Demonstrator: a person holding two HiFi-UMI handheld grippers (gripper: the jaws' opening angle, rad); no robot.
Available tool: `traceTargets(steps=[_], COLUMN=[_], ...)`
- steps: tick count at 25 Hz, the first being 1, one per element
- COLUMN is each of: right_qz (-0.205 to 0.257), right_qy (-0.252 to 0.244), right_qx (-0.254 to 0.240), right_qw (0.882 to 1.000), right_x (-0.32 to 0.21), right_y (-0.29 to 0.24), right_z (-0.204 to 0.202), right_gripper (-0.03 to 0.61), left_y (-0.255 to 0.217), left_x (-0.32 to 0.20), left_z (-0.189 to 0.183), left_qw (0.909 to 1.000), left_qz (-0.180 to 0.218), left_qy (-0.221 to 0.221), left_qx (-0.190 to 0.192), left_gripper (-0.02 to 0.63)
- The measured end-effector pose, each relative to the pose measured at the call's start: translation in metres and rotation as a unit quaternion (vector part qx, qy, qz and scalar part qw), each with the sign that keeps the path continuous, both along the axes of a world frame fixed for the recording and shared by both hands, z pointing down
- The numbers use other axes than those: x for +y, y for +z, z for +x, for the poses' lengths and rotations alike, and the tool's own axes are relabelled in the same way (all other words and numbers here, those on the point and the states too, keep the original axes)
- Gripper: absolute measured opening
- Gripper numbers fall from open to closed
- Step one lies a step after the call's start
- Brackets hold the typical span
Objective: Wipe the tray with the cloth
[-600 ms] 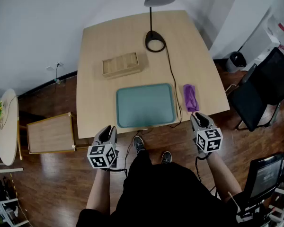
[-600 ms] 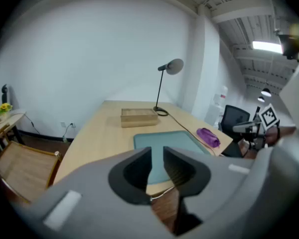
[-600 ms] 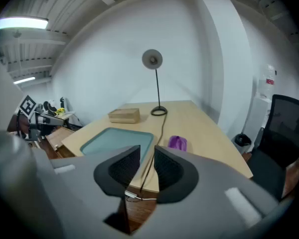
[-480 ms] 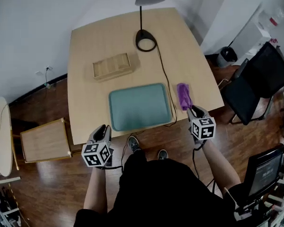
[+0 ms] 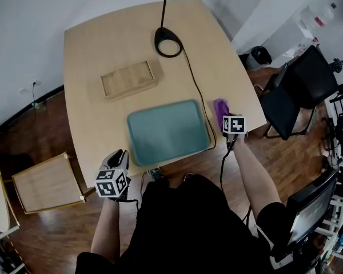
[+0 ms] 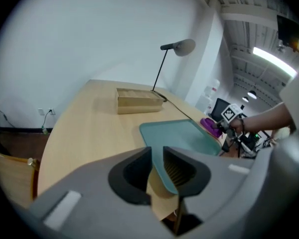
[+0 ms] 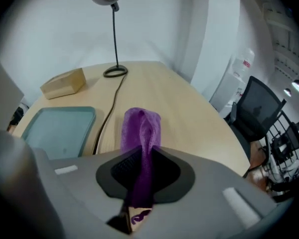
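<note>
Since the earlier frame the right claw point(image 5: 226, 119) has been advanced from off the near edge of the counter onto the folded purple cloth point(image 5: 220, 107); the left claw point(image 5: 119, 153) has been kept off the near edge.

Right claw point(image 7: 139, 171): the jaws are drawn in against the purple cloth point(image 7: 141, 128) from both sides, and a ridge of the fabric is pinched between them. The rest of the cloth is laid on the light wooden counter point(image 5: 103, 44), extending away from the claw.

Left claw point(image 6: 157, 171): the jaws are parted by a narrow slit only, and nothing is held between them. It is held off the counter's near edge, in front of the tray's near left corner.

The teal rectangular plastic tray point(image 5: 168, 131) is seen flat on the counter near its front edge, bare, just to the left of the cloth. A thin black cable point(image 5: 200, 96) is run between tray and cloth, back to the ring base of a black desk lamp point(image 5: 168, 41). A shallow pale wooden box point(image 5: 127, 79) is noted behind the tray, well apart from it. A black office chair point(image 5: 297, 90) is recorded on the floor to the right of the counter.
</note>
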State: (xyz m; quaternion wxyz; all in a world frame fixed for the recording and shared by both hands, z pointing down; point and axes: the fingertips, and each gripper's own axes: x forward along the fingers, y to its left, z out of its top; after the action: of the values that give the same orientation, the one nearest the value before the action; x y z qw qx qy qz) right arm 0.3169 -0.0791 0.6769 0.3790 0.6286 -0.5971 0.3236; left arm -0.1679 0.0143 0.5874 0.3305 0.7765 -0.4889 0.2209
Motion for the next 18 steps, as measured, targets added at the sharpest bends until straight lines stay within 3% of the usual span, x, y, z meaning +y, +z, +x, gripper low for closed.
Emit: traceTargets(steps=[2,6,8,13,15,18], right_qz=[0.032,0.081,0.08,0.044,0.026,0.021], right_qy=[0.005,-0.064,-0.087,-0.141,-0.148,-0.175], right_qx=[-0.015,-0.082,-0.113,-0.122,-0.116,-0.103], right_qw=[0.999,0.991,0.987,0.981,0.982,0.979], right_x=[-0.002,-0.015,-0.024,-0.033,-0.036,-0.053], right_y=[-0.016,-0.047,-0.047,-0.023,-0.01,-0.006], right_z=[-0.011,-0.077,-0.105,-0.143,-0.145,-0.159], right_gripper=[0.049,0.049,0.051,0.051,0.051,0.051], left_y=[0.017,0.037,0.045,0.074,0.085,0.097], left_x=[0.001,0.0,0.002,0.029,0.036,0.041], left_z=[-0.001,0.006,0.012,0.033,0.037,0.04], left_qw=[0.9997,0.9983,0.997,0.9885,0.9847,0.9841], left_qz=[-0.025,-0.051,-0.068,-0.142,-0.161,-0.173], left_qy=[0.005,-0.01,-0.016,0.026,0.025,-0.004], left_qx=[-0.002,0.028,0.034,-0.046,-0.062,-0.041], left_gripper=[0.097,0.118,0.15,0.161,0.102,0.078])
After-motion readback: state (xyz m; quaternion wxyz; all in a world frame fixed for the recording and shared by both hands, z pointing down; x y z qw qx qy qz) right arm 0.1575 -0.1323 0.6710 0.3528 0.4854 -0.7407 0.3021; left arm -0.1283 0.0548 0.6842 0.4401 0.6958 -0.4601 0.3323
